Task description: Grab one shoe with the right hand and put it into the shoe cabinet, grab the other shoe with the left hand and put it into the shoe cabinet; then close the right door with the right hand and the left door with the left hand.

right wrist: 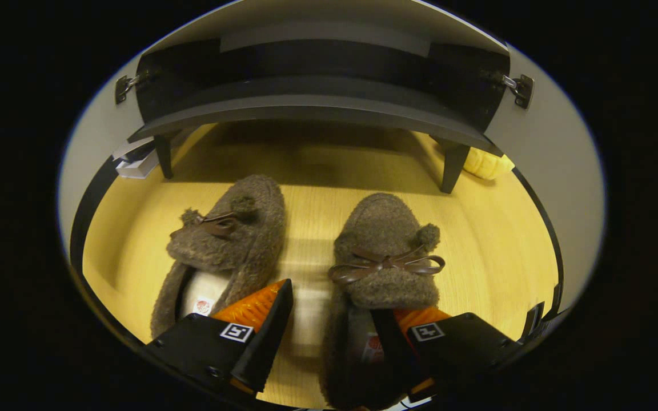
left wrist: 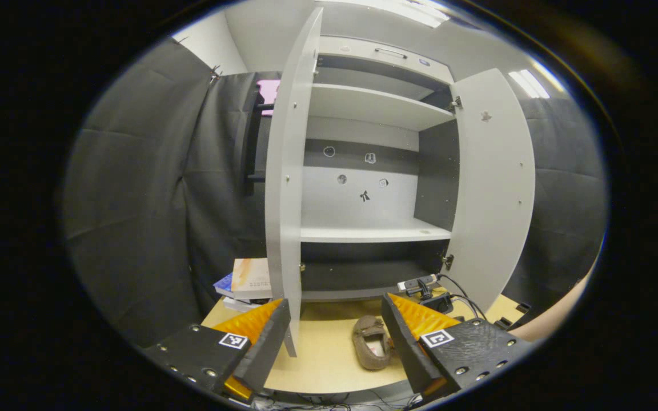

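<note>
Shoe cabinet stands open, left door and right door swung wide. Middle shelf bare, passage between doors free. Webcam and cables crowd cabinet's right foot. Books stacked left of cabinet. Two shoes lie in front of cabinet.

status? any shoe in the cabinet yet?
None done: both shoes, left shoe and right shoe, sit on the tabletop. In hand: right tongs open, straddling the right shoe's side wall. Left tongs open, waiting. Left: both placements, then closing left door and right door.
</note>
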The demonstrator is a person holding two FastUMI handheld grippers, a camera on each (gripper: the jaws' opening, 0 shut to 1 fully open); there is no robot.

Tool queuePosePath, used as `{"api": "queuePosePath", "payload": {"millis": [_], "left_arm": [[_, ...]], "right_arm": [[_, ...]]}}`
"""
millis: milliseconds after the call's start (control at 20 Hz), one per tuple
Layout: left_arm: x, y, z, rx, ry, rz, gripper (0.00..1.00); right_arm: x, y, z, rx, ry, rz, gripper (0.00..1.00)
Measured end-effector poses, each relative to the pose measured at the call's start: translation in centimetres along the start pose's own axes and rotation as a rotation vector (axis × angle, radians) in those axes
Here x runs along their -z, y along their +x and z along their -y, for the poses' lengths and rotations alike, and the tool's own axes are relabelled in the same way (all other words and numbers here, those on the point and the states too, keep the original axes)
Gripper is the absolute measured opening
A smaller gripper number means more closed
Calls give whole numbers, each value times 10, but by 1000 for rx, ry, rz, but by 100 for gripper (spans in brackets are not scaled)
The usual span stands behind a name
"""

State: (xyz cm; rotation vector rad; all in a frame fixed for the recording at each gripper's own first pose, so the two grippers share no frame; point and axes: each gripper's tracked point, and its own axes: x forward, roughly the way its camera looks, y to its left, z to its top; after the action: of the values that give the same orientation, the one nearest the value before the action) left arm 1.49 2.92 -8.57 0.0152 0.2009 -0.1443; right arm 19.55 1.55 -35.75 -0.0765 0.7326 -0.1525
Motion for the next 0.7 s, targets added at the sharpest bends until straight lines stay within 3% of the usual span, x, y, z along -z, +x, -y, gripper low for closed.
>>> {"api": "queuePosePath", "payload": {"millis": [50,100,150,200,250,300,350,500,700], "left_arm": [[0,-1,2,1,-4,-5,93],[0,0,2,3,-5,-10,93],[0,0,3,5,-2,-11,93],[0,1,3,5,1,-11,93],[0,2,4,6,4,-12,100],[0,2,5,9,4,-11,93],[-1,3,6,13,4,-10,93],[0,3,12,28,6,-7,93],[-2,2,23,55,5,9,93]], "right_arm": [[-1,2,8,43,3,7,76],[-3,3,14,72,7,20,65],[-3,4,12,75,13,20,42],[-3,3,12,79,10,23,39],[-3,4,10,80,6,28,35],[-4,3,9,76,-5,28,31],[-7,0,6,68,-15,38,27],[-6,4,3,8,-19,24,3],[-21,-17,16,-30,66,62,2]]}}
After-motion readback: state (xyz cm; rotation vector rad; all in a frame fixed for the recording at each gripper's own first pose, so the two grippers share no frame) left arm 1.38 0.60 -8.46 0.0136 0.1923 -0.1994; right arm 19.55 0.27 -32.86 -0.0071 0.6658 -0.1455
